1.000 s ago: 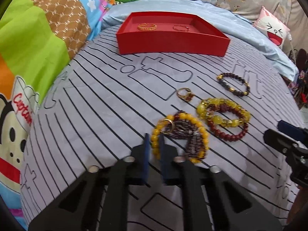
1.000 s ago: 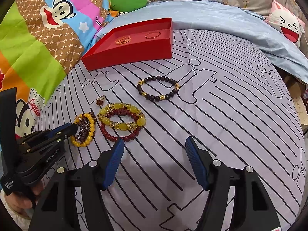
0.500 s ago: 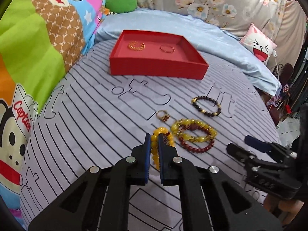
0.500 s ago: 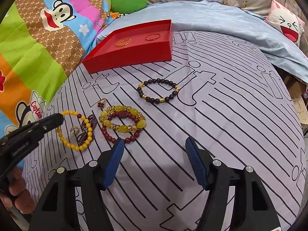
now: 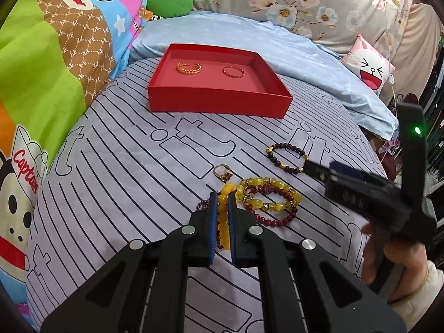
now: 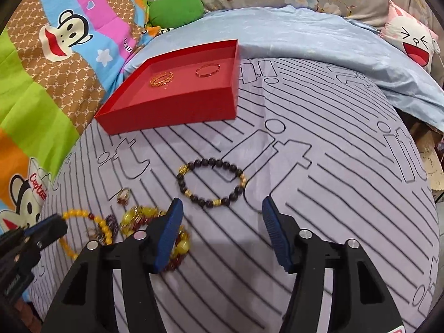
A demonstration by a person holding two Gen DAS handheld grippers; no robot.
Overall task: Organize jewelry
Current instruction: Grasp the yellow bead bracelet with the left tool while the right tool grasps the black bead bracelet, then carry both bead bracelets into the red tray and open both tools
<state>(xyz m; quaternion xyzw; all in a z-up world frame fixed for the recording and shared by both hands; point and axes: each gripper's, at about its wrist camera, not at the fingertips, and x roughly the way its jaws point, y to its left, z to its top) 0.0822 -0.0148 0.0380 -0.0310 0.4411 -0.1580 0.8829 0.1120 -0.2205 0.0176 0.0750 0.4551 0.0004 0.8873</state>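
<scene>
Spread across the bed, a lilac sheet with black line patterns (image 5: 116, 183) is serving as our work surface, with a bright cartoon-monkey blanket (image 5: 50, 63) along one side and a pale blue quilt (image 6: 319, 36) behind. We are gripping a yellow round-bead bracelet (image 5: 223, 222) between the pads of our left gripper (image 5: 222, 208), clenched tight on it, and the strand is hanging clear of the sheet. Our right gripper (image 6: 222, 230) is hovering over a dark-bead bracelet with gold spacers (image 6: 211, 182) — its jaws are closing, with nothing between them but sheet. Near the far edge, a shallow red cardboard tray (image 5: 219, 102) is holding two pieces well apart: a gold chain-pattern bangle (image 5: 189, 67) and a thin red bangle (image 5: 233, 71). Lying loose on the sheet are a gold ring with a red stone (image 5: 223, 173) and, just beside it, a pile of yellow and dark red bead bracelets (image 5: 270, 201). A hand (image 5: 388, 258) is holding the right tool's grip.
</scene>
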